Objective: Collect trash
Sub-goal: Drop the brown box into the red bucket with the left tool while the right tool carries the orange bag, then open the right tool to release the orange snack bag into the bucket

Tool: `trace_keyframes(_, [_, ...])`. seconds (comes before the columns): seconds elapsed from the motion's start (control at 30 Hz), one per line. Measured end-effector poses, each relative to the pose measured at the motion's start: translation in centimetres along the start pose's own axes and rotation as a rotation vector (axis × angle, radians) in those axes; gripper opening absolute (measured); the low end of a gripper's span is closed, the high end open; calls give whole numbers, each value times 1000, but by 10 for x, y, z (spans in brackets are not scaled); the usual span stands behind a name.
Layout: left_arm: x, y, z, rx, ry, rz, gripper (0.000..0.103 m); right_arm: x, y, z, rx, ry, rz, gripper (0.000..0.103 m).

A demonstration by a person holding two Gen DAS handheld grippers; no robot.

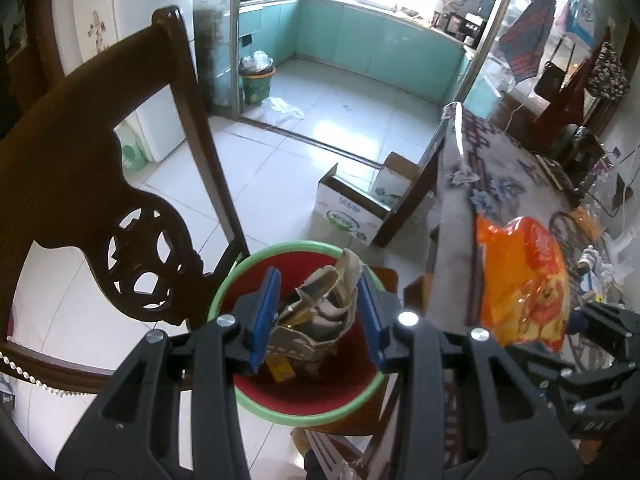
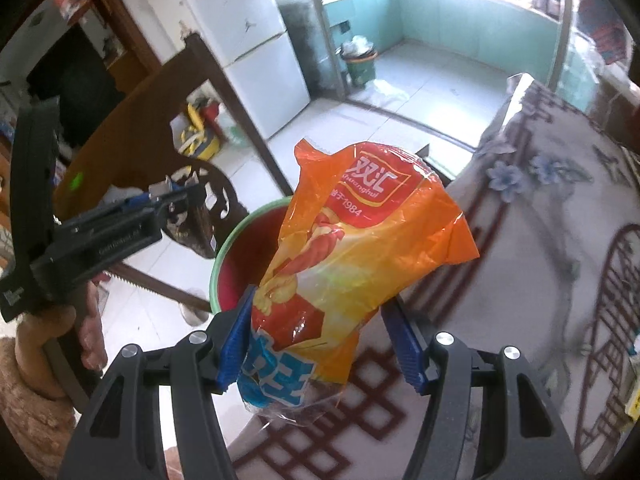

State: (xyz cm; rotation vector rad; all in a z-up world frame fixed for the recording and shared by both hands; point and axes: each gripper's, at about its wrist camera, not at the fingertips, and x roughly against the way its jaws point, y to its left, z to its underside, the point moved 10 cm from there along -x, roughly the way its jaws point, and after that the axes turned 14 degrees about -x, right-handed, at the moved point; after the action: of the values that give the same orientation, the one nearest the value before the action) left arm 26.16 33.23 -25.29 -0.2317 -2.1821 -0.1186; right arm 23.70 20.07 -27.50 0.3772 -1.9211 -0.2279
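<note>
Tiled kitchen floor (image 1: 280, 168) behind; green-rimmed red bin (image 1: 256, 396) beside tabletop (image 2: 540, 280) edge. Left claw (image 1: 316, 316) spread over bin, crumpled paper trash (image 1: 320, 312) between fingers. Right claw (image 2: 320, 344) pinching orange snack bag (image 2: 360, 248) over tabletop edge, near bin.

orange snack bag (image 2: 360, 248) with red label reading 双汇, "Shuanghui" beneath it, "1984" below that, large white characters on its blue bottom part cut off, cardboard box (image 1: 352, 216) print unreadable
</note>
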Motion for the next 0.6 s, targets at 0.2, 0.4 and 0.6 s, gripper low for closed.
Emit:
trace_keyframes(0.2, [-13,12,2,5,23,2,38,-21,18,4,34,53,-35,61])
trace_keyframes(0.4, [-23,21,0,9,35,-1,37,-32,34,2,82,65,-43,61])
trace_keyframes(0.6, [-33,30,-3,9,52,-5,37,-43,35,0,99,82,-40,61])
